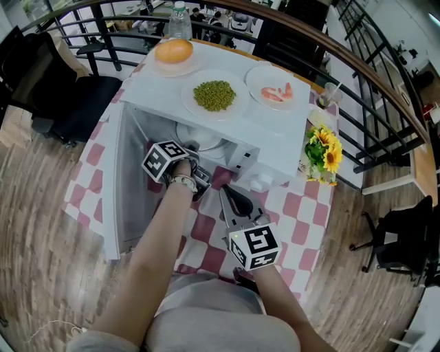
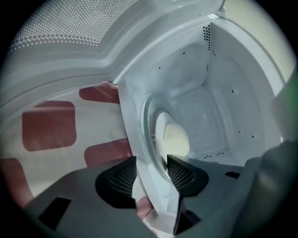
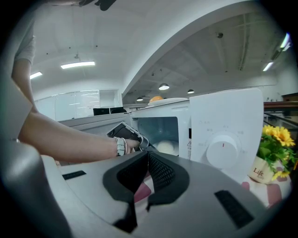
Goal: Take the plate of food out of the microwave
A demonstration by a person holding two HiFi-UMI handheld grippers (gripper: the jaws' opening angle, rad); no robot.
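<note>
Left gripper view shows the left tongs (image 2: 151,169) parted astride the near rim of the plate (image 2: 159,122), placed to pull it out, while the right tongs (image 3: 145,160) wait closed and empty, short of the microwave (image 3: 223,121).

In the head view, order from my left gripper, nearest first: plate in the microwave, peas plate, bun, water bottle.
1. Plate, inside the microwave, right at the left gripper.
2. Peas plate, on the microwave's top, centre.
3. Bun, at the top's far edge.
4. Water bottle, beyond the bun.
</note>
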